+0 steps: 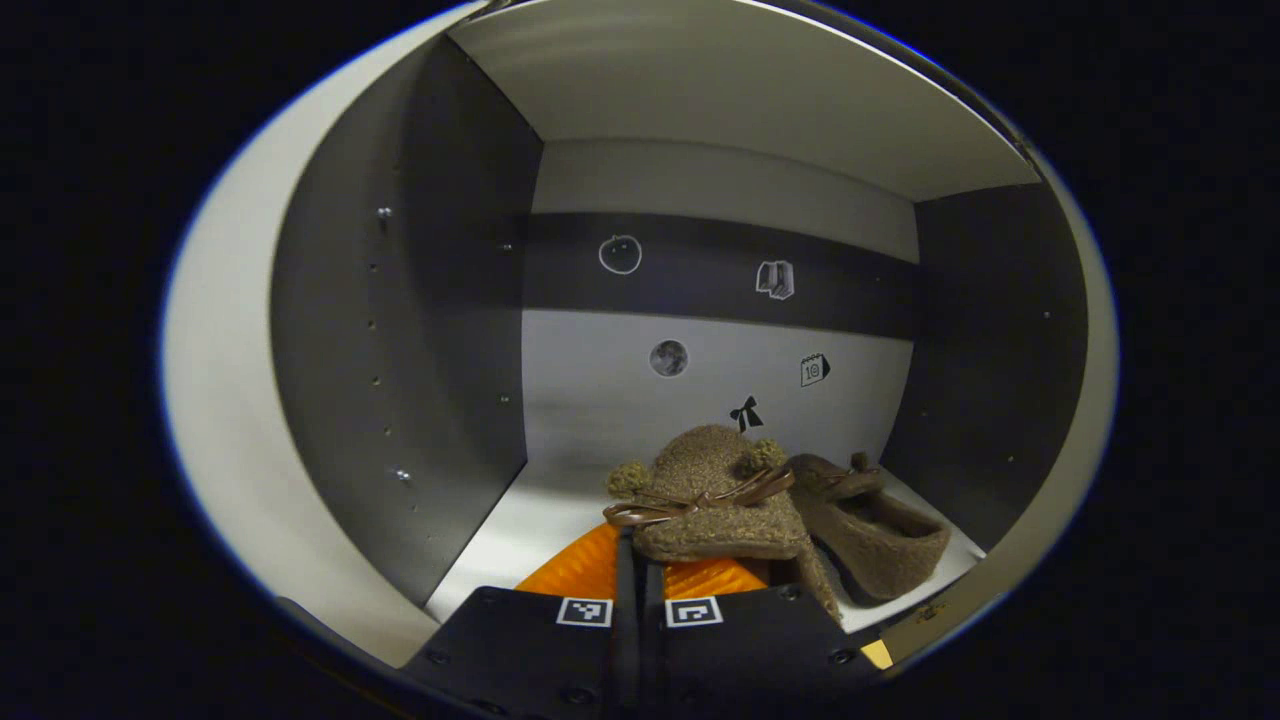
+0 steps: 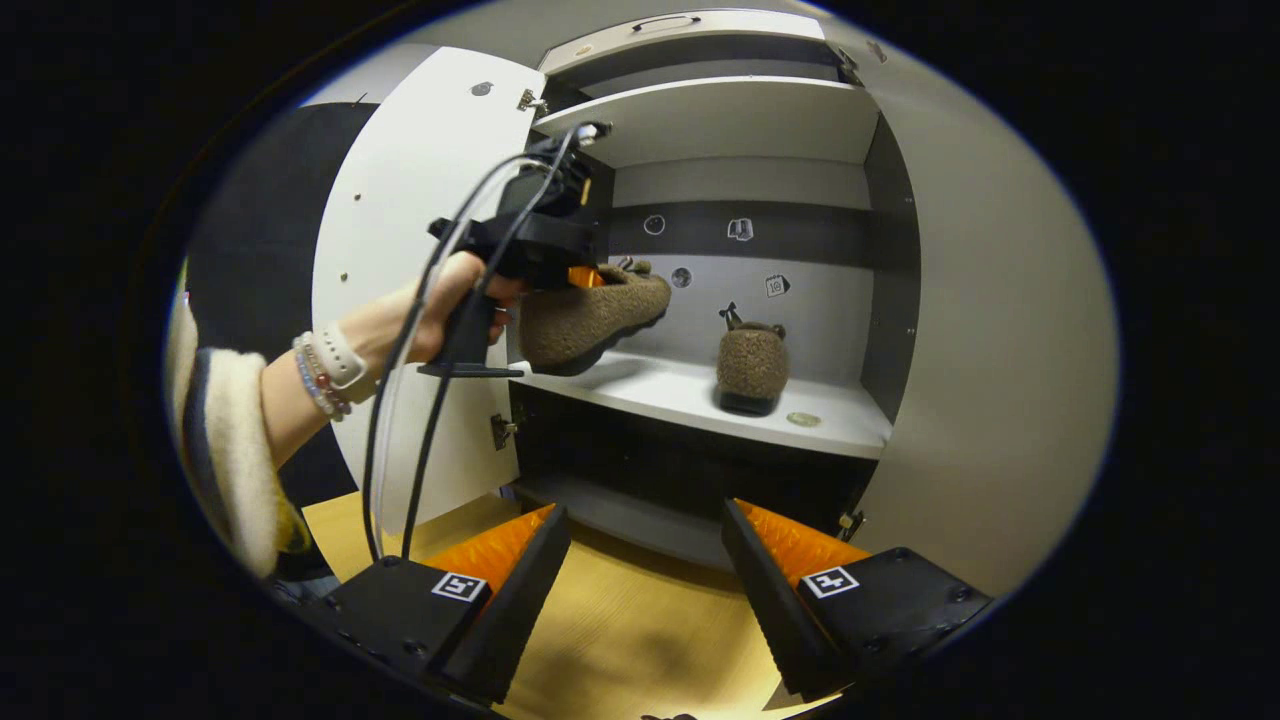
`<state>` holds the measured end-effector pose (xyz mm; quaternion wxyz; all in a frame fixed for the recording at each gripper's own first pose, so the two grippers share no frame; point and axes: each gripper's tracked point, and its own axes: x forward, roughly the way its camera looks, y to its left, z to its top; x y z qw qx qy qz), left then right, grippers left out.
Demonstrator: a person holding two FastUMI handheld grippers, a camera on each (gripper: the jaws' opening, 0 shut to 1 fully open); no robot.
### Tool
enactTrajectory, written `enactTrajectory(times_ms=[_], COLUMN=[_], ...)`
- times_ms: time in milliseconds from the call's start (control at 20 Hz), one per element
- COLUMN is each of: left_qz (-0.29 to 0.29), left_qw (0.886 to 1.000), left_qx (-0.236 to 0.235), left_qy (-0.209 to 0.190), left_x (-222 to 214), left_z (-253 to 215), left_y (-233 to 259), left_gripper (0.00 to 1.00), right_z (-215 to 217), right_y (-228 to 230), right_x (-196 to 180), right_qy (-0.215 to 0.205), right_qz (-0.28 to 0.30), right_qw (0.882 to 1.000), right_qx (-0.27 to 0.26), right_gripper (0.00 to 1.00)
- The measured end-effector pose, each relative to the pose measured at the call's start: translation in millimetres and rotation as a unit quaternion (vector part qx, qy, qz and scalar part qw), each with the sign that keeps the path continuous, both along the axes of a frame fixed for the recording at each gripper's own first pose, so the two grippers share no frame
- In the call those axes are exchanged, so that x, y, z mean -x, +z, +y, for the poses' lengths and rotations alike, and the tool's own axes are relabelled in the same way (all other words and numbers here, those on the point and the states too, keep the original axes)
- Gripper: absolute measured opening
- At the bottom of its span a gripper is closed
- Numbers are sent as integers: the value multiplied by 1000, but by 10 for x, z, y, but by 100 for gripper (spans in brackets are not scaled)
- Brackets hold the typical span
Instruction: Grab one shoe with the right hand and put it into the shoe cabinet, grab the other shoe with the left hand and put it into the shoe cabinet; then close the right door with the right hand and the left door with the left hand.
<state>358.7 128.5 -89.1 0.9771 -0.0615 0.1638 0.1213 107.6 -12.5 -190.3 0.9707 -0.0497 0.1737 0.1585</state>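
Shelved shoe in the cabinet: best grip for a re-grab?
Grip the shelved shoe by its collar rim, one of the jaws inside the opening and one outside, entering from the cabinet front, slightly above. The opening faces up and frontward in the left gripper view, and the upper looks soft, so the rim should pinch. The held shoe sits close beside it.

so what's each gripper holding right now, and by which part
Left gripper is shut on the fuzzy brown slipper with the ribbon bow, gripping its heel-end rim. Right gripper is open, holding nothing.
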Motion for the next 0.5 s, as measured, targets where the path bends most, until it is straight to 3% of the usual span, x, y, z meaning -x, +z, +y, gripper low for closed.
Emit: enactTrajectory(times_ms=[200,500], left_qz=[37,71], left_qw=[999,997], left_qx=[-34,-19], left_qy=[5,-34], left_x=[-467,-760], left_z=[132,48], left_y=[-235,-557], left_gripper=[5,5], right_z=[-22,11], right_y=[-56,-53], right_x=[-125,-203], right_qy=[5,9], right_qz=[8,12], right_qw=[1000,1000], right_qx=[4,2], right_gripper=[98,98])
